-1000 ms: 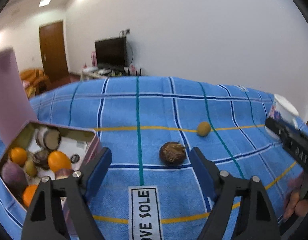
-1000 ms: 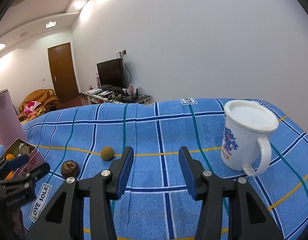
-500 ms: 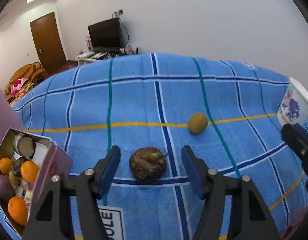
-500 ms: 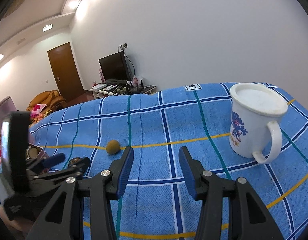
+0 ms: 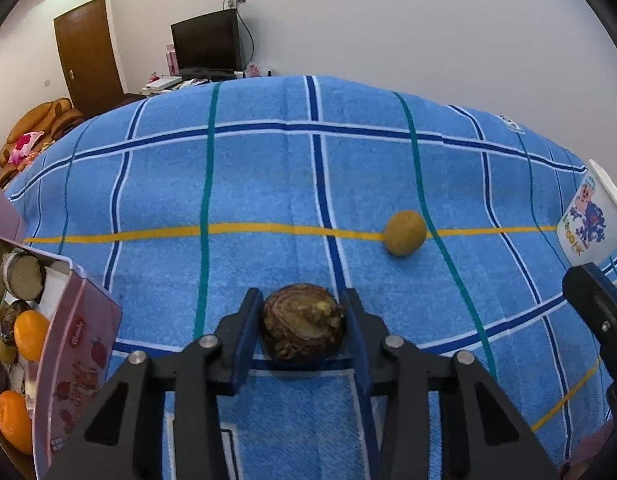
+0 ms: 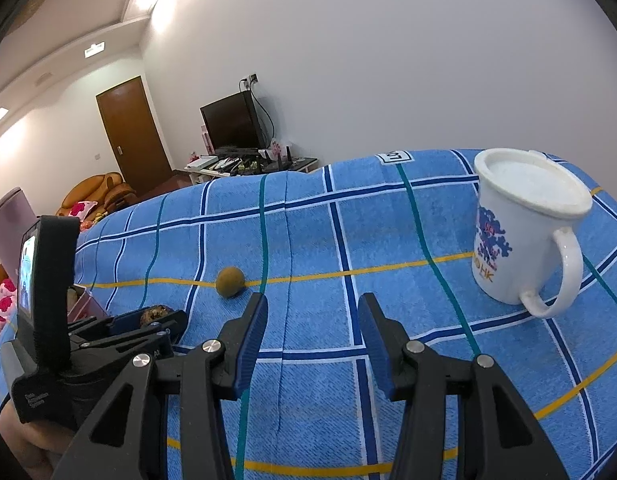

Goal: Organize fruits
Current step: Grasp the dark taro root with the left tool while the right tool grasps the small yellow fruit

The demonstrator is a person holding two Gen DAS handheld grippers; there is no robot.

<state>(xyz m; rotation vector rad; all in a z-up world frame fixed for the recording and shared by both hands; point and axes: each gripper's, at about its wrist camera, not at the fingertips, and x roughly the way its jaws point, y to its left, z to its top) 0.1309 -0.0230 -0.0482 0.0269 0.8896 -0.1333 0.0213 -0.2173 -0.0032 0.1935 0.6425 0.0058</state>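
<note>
From the left wrist view, the left hand-held gripper (image 5: pixel 303 322) has its blue pads against both sides of the wrinkled brown fruit (image 5: pixel 303 327), which rests on the blue checked cloth (image 5: pixel 260 184) — holding it, though not yet lifted. The pink tin (image 5: pixel 74 364) of oranges and other fruit sits just left of the brown fruit; the small tan fruit (image 5: pixel 405 233) lies beyond it to the right. The brown fruit looks light, with a leathery, shrivelled skin likely to dent, so a gentle squeeze across its widest part seems best. From the right wrist view, the right hand-held gripper (image 6: pixel 313 338) hangs wide and empty above the cloth, the tan fruit (image 6: pixel 230 282) ahead and left, the white mug (image 6: pixel 524 236) well right.
</note>
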